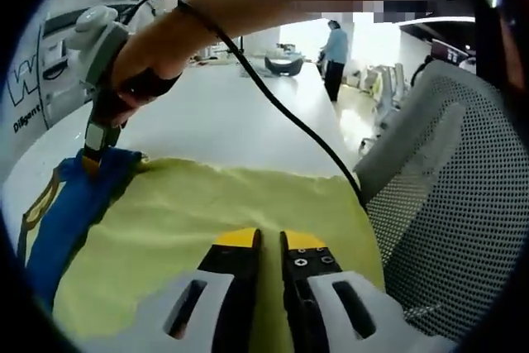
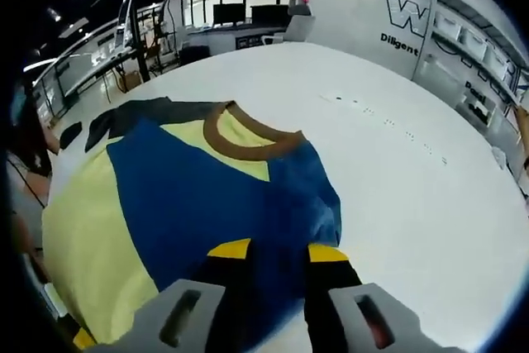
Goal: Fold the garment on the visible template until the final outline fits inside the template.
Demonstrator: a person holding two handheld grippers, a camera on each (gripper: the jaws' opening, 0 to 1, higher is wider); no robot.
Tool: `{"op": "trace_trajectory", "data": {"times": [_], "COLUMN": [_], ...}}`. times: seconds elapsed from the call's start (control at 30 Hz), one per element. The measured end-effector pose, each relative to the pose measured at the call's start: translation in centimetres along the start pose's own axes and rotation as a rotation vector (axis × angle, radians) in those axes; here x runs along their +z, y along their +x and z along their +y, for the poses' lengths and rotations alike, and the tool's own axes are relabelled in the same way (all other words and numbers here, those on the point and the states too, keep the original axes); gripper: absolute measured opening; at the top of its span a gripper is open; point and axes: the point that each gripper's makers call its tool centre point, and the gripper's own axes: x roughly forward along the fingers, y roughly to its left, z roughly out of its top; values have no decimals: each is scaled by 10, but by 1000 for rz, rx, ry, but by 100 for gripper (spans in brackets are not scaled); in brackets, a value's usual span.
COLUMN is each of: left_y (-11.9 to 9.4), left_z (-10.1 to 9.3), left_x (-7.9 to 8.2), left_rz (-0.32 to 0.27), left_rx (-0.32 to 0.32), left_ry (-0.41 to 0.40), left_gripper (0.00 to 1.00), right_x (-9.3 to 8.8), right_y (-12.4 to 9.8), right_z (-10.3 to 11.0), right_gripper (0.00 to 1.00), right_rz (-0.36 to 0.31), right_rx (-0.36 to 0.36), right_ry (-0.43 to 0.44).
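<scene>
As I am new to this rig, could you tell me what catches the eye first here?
The yellow and blue garment with its brown collar spreads over the white table. In the left gripper view, the right gripper touches its blue edge, beside a mesh chair.

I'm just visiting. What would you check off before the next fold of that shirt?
1. Shirt on the table: ok.
2. Collar in sight: ok.
3. Left tongs gripping: cannot tell; jaws nearly shut over yellow cloth.
4. Right tongs gripping: cannot tell; blue cloth lies between the jaws.
5. Shirt flat: not ok; blue cloth bunches near the right tongs.
6. Cable clear of the shirt: cannot tell.
</scene>
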Motion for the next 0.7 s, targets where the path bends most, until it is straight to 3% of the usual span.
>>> {"op": "trace_trajectory", "data": {"times": [0.1, 0.2, 0.43, 0.7], "left_y": [-1, 0, 3, 10], "left_z": [2, 4, 6, 7], "left_x": [0, 0, 3, 7], "left_rz": [-2, -13, -23, -21], "left_rx": [10, 4, 28, 20], "left_ry": [6, -18, -15, -24], "left_gripper": [0, 0, 0, 0], "right_x": [1, 2, 2, 1], "right_y": [1, 2, 2, 1], "right_z": [-2, 0, 0, -5], "right_gripper": [3, 0, 0, 0], "right_rz": [-13, -14, -14, -11], "right_rx": [-13, -11, -23, -30], "right_ry": [-15, -60, -129, -133]}}
